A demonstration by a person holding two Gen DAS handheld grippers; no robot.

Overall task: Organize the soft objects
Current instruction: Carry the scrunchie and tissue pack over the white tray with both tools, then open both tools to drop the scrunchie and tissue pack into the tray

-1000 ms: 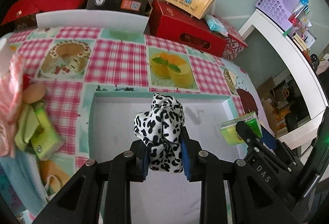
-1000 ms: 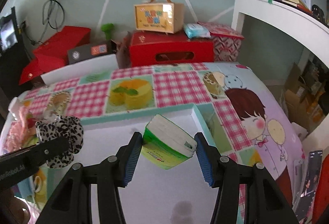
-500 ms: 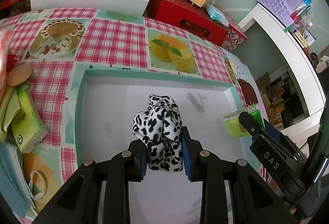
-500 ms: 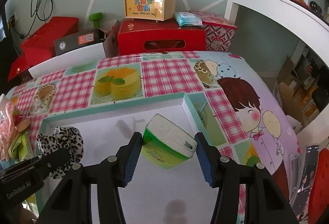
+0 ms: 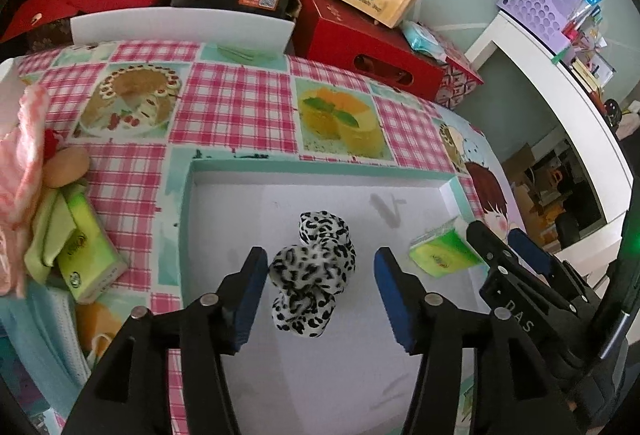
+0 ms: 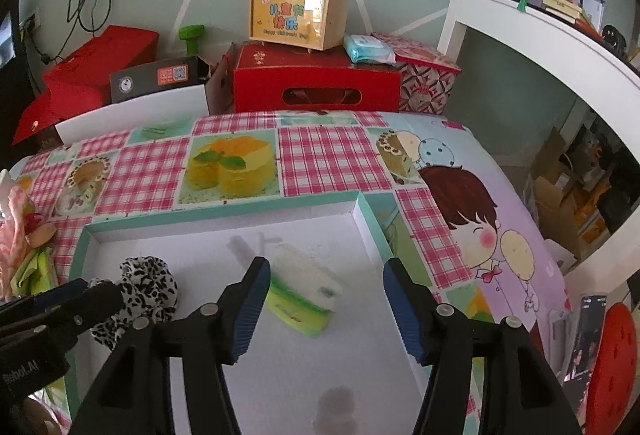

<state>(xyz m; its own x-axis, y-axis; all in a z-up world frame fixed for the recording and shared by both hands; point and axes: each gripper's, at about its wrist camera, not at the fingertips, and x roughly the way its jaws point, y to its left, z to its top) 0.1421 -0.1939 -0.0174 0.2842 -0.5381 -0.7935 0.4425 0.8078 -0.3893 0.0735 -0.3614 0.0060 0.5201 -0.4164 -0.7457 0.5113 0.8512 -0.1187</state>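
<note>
Closest to me, my left gripper (image 5: 320, 287) is spreading its jaws, and the spotted scrunchie (image 5: 312, 275) sits loose between them on the floor of the white tray (image 5: 280, 195), the left pad just brushing it at most, nothing gripped. On the other side my right gripper (image 6: 324, 299) is opening too, and the green tissue pack (image 6: 300, 295) lies in the tray between its pads, free of both. That scrunchie looks feather-light and squashy; I'd pinch it across the bunched middle. The tissue pack should give under pressure and its wrapper may be slick, so across the short sides is best. Further out, on the checked tablecloth (image 5: 224, 115), another tissue pack (image 5: 86, 255) and a pink cloth (image 5: 20, 171) wait left of the tray.
</note>
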